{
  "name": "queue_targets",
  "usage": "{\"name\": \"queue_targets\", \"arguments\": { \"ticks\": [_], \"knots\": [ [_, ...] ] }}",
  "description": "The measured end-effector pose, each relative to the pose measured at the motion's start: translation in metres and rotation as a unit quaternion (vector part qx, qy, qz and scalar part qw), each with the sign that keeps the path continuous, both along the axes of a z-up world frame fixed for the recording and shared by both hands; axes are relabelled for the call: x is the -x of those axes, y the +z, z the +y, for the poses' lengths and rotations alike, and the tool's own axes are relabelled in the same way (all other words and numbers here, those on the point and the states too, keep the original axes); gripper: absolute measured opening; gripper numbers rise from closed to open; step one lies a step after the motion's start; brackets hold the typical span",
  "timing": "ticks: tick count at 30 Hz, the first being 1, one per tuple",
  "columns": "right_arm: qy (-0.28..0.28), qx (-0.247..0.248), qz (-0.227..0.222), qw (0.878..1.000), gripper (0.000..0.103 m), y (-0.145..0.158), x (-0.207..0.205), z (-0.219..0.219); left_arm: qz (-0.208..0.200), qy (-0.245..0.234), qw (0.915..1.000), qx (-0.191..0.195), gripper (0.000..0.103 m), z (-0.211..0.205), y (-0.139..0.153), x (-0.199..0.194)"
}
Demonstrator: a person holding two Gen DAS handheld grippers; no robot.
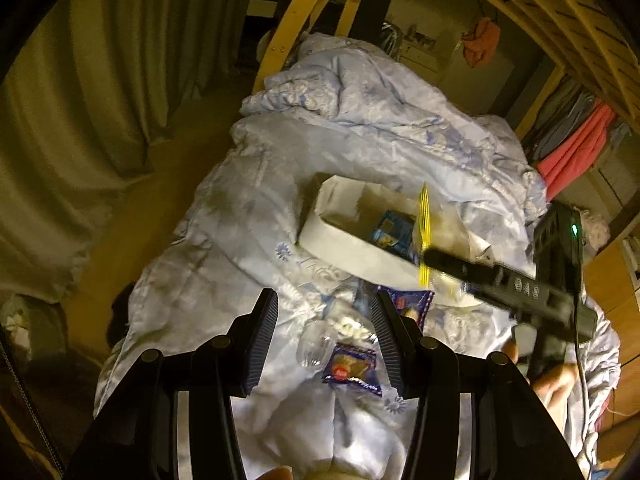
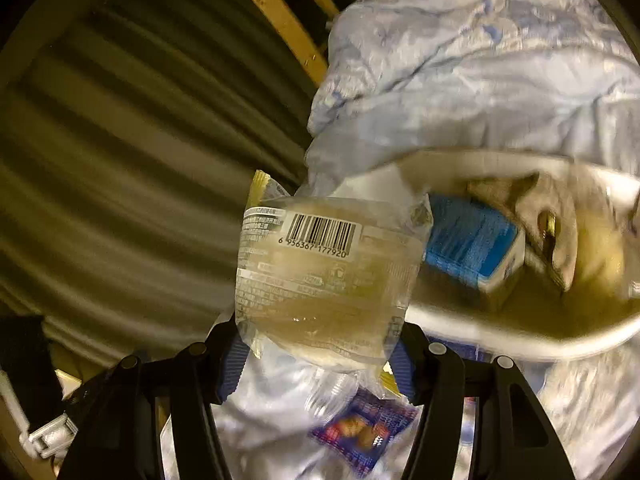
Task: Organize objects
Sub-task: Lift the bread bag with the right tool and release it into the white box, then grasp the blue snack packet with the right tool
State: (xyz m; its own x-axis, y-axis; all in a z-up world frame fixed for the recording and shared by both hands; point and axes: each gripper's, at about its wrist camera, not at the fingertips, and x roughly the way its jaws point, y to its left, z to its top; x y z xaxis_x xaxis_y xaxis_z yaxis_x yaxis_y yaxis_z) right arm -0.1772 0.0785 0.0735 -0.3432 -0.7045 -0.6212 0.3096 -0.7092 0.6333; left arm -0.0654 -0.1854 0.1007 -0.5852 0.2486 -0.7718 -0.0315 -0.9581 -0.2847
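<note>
My right gripper (image 2: 316,360) is shut on a clear snack packet (image 2: 328,276) with a barcode and a yellow edge. It holds the packet just above the near rim of a white box (image 2: 520,340). In the left wrist view the same packet (image 1: 424,236) hangs edge-on from the right gripper (image 1: 436,258) over the white box (image 1: 348,248). A blue carton (image 2: 472,240) lies inside the box. My left gripper (image 1: 324,336) is open, low over the duvet. Under it lie a blue snack packet (image 1: 352,368) and a clear packet (image 1: 344,326), with another blue packet (image 1: 412,300) beside the right finger.
Everything rests on a rumpled pale blue duvet (image 1: 360,128) on a bed with a wooden frame (image 1: 288,32). An olive curtain (image 1: 80,100) hangs at the left. Clothes (image 1: 572,148) hang at the right. A person's hand (image 1: 556,384) is at the lower right.
</note>
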Motion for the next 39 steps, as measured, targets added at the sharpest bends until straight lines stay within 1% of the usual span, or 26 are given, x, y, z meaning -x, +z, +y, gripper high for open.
{"name": "queue_targets", "arguments": {
  "ticks": [4, 6, 9, 11, 14, 18, 19, 24, 26, 29, 34, 37, 38, 39],
  "knots": [
    [-0.028, 0.001, 0.017, 0.999, 0.059, -0.014, 0.016, -0.005, 0.013, -0.007, 0.9998, 0.009, 0.049, 0.007, -0.002, 0.003],
    [-0.046, 0.001, 0.022, 0.999, 0.059, -0.026, 0.025, -0.008, 0.024, -0.009, 0.9995, 0.019, 0.049, 0.010, -0.003, 0.005],
    [-0.058, 0.013, 0.031, 0.998, 0.061, -0.038, 0.032, -0.013, 0.039, -0.012, 0.9989, 0.024, 0.049, 0.012, -0.006, 0.007],
    [-0.051, 0.014, 0.020, 0.998, 0.065, -0.048, 0.034, -0.018, 0.045, -0.016, 0.9987, 0.018, 0.049, 0.011, -0.008, 0.008],
    [-0.030, -0.001, 0.008, 1.000, 0.071, -0.054, 0.033, -0.024, 0.051, -0.020, 0.9984, 0.012, 0.049, 0.009, -0.009, 0.008],
    [-0.033, 0.024, 0.012, 0.999, 0.071, -0.048, 0.028, -0.022, 0.055, -0.017, 0.9982, 0.017, 0.049, 0.008, -0.009, 0.006],
    [-0.034, 0.032, 0.015, 0.999, 0.071, -0.041, 0.025, -0.020, 0.056, -0.018, 0.9981, 0.017, 0.049, 0.008, -0.008, 0.004],
    [-0.027, 0.032, 0.027, 0.999, 0.071, -0.018, 0.011, -0.016, 0.058, -0.014, 0.9980, 0.020, 0.049, 0.008, -0.007, 0.005],
    [-0.020, 0.019, 0.023, 0.999, 0.071, -0.014, 0.002, -0.015, 0.057, -0.015, 0.9981, 0.021, 0.049, 0.009, -0.008, 0.005],
    [-0.001, -0.012, 0.002, 1.000, 0.071, -0.015, -0.011, -0.016, 0.050, -0.019, 0.9981, 0.031, 0.049, 0.014, -0.008, 0.005],
    [0.010, -0.044, -0.024, 0.999, 0.071, -0.028, -0.033, -0.006, 0.022, -0.037, 0.9968, 0.067, 0.049, 0.031, -0.013, 0.002],
    [0.013, -0.102, -0.040, 0.994, 0.071, -0.032, -0.038, 0.000, 0.005, -0.050, 0.9950, 0.086, 0.049, 0.042, -0.017, 0.004],
    [0.012, -0.138, -0.043, 0.990, 0.071, -0.035, -0.039, 0.001, -0.001, -0.055, 0.9945, 0.090, 0.049, 0.046, -0.018, 0.004],
    [0.012, -0.161, -0.040, 0.986, 0.071, -0.037, -0.040, 0.003, -0.007, -0.061, 0.9941, 0.090, 0.049, 0.049, -0.019, 0.004]
  ]
}}
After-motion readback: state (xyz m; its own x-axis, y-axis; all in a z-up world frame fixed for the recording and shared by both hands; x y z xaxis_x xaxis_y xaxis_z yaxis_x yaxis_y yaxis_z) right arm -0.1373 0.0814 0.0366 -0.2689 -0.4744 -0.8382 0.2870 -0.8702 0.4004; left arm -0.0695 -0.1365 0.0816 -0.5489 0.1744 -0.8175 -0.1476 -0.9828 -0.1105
